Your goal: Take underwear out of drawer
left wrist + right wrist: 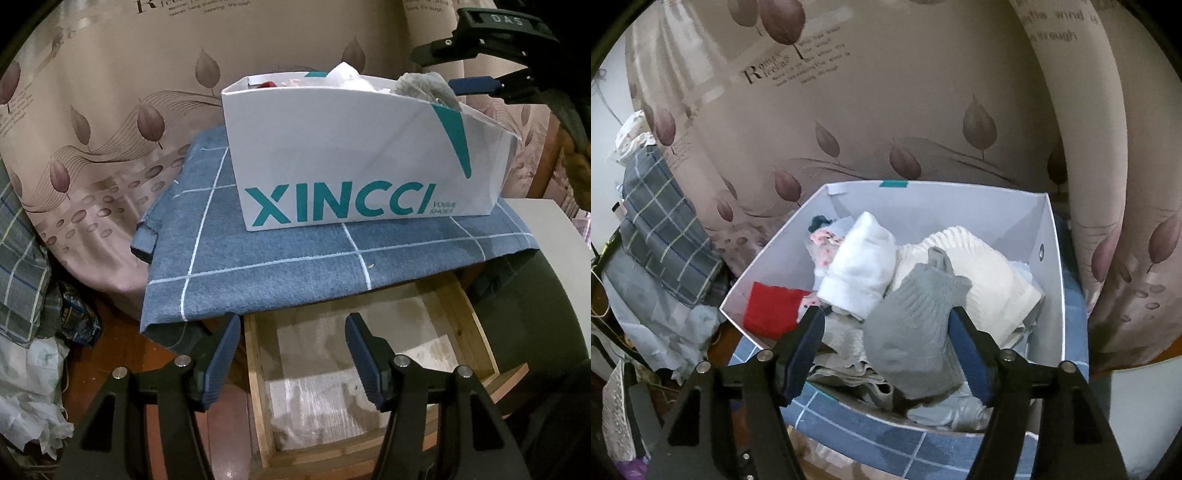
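The wooden drawer (255,369) stands pulled out below my left gripper (293,325), whose jaws are open and hold nothing; only a pale liner shows inside it. A white XINCCI shoe box (351,147) sits on top of the cabinet. My right gripper (885,314) hovers over the near end of the box (960,206), open. A grey knit garment (912,332) lies on the pile between its fingers, unpinched. White, cream and red pieces fill the rest. In the left wrist view the right gripper (454,66) shows beside the grey garment (424,86).
A blue checked cloth (277,266) covers the cabinet top under the box. A leaf-print curtain (886,110) hangs close behind. Folded plaid bedding (665,236) and crumpled bags (33,387) pile up at the left. A pale surface (546,229) lies at the right.
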`<action>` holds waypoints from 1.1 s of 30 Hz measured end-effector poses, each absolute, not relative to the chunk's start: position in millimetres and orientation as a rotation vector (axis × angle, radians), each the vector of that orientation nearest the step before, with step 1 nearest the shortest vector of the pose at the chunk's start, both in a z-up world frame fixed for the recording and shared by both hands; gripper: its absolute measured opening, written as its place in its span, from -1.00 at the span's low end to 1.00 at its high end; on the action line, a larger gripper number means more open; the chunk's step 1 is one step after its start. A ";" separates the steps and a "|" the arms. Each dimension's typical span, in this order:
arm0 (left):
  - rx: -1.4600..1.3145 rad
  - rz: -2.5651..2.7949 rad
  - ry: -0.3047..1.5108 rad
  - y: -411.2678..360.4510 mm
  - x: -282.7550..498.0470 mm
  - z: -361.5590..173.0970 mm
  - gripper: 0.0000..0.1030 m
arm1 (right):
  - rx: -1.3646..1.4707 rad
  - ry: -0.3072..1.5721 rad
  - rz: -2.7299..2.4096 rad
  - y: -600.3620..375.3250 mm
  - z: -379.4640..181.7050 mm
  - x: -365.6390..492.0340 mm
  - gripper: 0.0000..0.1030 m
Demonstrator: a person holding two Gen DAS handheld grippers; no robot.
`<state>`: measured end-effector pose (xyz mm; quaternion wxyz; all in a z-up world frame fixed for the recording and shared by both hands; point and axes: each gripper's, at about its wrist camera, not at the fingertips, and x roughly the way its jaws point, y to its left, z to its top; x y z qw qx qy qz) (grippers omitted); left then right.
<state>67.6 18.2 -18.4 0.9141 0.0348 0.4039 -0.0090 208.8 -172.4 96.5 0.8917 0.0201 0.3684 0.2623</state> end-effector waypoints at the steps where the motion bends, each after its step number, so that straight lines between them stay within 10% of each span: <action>1: 0.071 -0.018 0.829 18.2 67.3 -18.4 0.18 | 0.050 0.756 0.551 -172.7 96.8 205.4 0.30; 16: 0.035 -0.045 0.754 19.3 62.4 -10.7 0.18 | 0.108 0.895 0.622 -158.2 57.9 225.0 0.01; 23: -0.025 -0.056 0.697 26.0 58.0 -3.2 0.18 | 0.103 0.614 0.600 -181.0 91.7 157.1 0.05; 29: -0.008 -0.047 0.679 22.1 54.1 -0.5 0.18 | 0.158 0.316 0.507 -219.1 87.5 54.5 0.92; 33: 0.059 -0.024 0.635 10.5 46.0 4.9 0.18 | 0.230 0.228 0.422 -239.0 67.2 9.5 1.00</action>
